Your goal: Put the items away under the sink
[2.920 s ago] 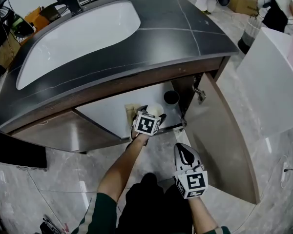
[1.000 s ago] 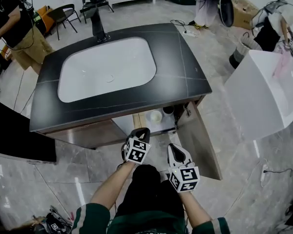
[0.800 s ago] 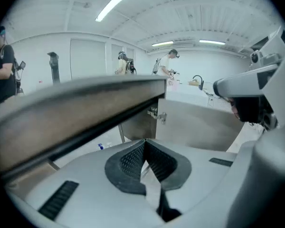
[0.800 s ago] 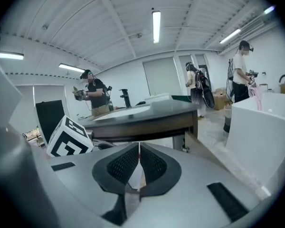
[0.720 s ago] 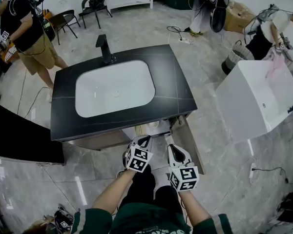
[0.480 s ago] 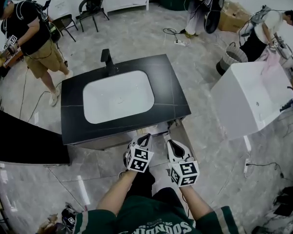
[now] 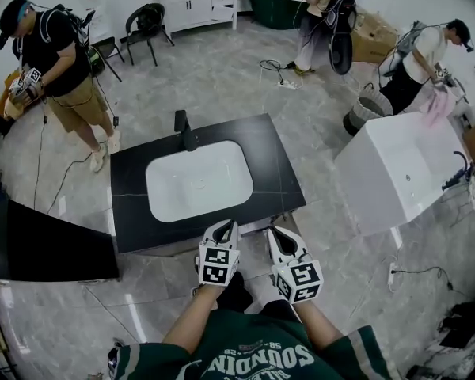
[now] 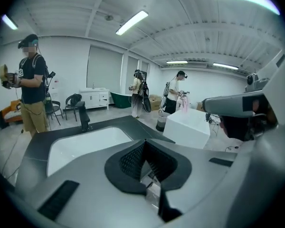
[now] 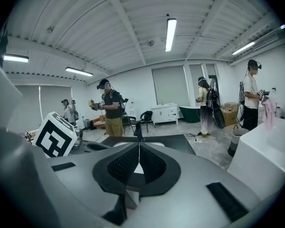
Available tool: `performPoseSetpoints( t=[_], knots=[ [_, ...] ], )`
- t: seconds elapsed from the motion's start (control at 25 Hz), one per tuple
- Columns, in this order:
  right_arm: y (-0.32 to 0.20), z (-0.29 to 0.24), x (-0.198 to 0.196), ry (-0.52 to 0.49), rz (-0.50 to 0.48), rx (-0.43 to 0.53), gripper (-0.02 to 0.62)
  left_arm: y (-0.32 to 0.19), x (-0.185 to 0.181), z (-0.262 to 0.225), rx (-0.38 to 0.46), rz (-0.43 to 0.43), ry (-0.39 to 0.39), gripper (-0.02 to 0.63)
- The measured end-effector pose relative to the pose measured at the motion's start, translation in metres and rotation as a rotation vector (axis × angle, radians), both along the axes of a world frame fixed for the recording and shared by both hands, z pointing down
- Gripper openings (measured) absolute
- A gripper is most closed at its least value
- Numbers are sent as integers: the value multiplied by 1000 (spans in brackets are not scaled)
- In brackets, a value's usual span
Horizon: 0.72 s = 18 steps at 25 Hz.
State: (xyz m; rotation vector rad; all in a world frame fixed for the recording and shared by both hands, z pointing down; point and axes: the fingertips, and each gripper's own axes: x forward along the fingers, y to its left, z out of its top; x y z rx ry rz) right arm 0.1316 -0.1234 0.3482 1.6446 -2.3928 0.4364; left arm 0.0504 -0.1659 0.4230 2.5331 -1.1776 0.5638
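The vanity with its black top (image 7: 281, 172), white basin (image 7: 198, 182) and black faucet (image 7: 184, 129) stands below me in the head view. My left gripper (image 7: 231, 226) and right gripper (image 7: 273, 233) hang side by side over its front edge, both shut with nothing in them. The left gripper view shows my left gripper (image 8: 145, 140) with pads together above the basin (image 8: 85, 144). The right gripper view shows my right gripper (image 9: 139, 144) likewise shut, with the left gripper's marker cube (image 9: 54, 134) beside it. The countertop hides the cabinet's inside and the items in it.
A white tub (image 7: 400, 172) stands on the right and a black panel (image 7: 47, 244) on the left. One person (image 7: 55, 62) stands at the far left; two others (image 7: 321, 14) (image 7: 423, 54) are at the back. Cables lie on the tiled floor (image 7: 285, 70).
Both grippers have come up from the open cabinet near the floor to above the counter's front edge. The head view has risen, and the cabinet's inside has dropped out of sight.
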Motion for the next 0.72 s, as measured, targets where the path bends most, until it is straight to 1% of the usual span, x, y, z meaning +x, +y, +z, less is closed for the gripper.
performPoseSetpoints(
  t=[0.12, 0.24, 0.36, 0.52, 0.72],
  knots=[
    [-12, -6, -7, 6, -16, 9, 41, -17, -8, -5, 17, -21, 15, 11],
    [-16, -14, -4, -15, -26, 25, 41, -24, -5, -16, 42, -20, 9, 11],
    [-13, -23, -1, -22, -32, 32, 41, -17, 5, -18, 33, 5, 0, 11],
    [-4, -24, -1, -3, -66, 35, 41, -8, 9, -19, 37, -2, 1, 11],
    [12, -18, 9, -18, -86, 25, 41, 7, 20, -24, 28, 6, -12, 11]
  ],
)
